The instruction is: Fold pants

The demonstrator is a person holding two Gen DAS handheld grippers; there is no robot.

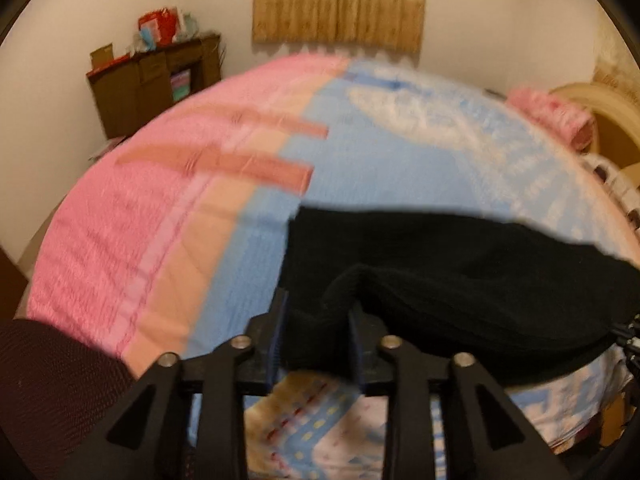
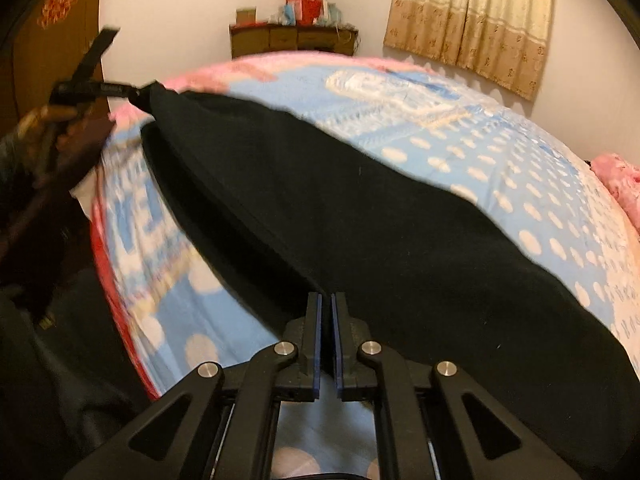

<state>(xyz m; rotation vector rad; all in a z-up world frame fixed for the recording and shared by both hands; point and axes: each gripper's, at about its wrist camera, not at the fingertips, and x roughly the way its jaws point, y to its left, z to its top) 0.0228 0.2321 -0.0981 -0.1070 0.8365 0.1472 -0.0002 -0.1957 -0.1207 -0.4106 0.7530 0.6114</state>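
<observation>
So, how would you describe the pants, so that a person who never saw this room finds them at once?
Look at the big bed with the blue, pink and white patterned cover. The pants stretch over its near side, one end in the left gripper, the other in the right gripper. They are the only plain black cloth there.

We see a bedroom with plain white walls (image 2: 192, 4) and a bed covered in a pink and blue bedspread (image 1: 400, 160). A dark wooden cabinet (image 2: 294, 42) stands against the far wall, beige curtains (image 2: 476, 20) hanging nearby.

bedspread (image 1: 168, 216) motion-blurred, pants (image 2: 400, 240) cut off
</observation>
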